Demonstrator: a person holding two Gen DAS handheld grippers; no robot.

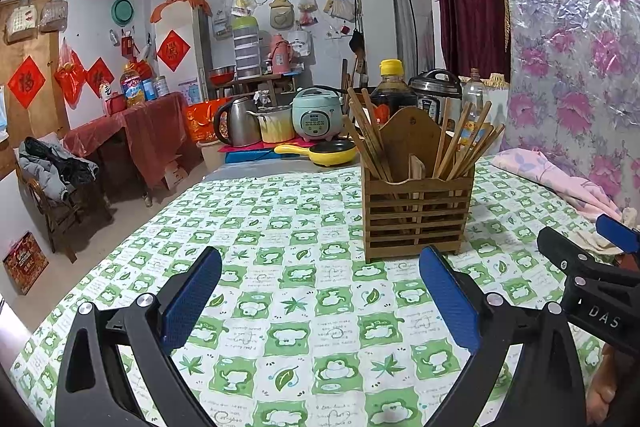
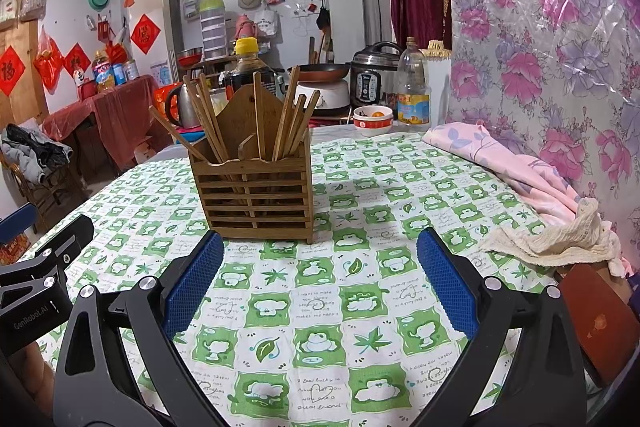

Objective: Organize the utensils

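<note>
Green-and-white checked cloth (image 2: 320, 307) covers the whole table, and most of it lies bare. On it stands a slatted wooden holder (image 2: 256, 191), upright, with chopsticks (image 2: 288, 115) fanned out of both its compartments. In the right wrist view the holder sits at about eleven o'clock from the right gripper (image 2: 318, 283), its near edge just beyond the left blue pad, nothing touching. In the left wrist view it stands at one o'clock from the left gripper (image 1: 320, 299), again just past the pad tips. Both tools gape wide and hold nothing. Open cloth runs from nine to twelve o'clock out to the table's rounded far edge. At three o'clock a pink cloth (image 2: 500, 163) and a crumpled cream rag (image 2: 560, 239) crowd the flowered wall (image 2: 560, 47). Pots and bottles line the far side beyond the table edge.
</note>
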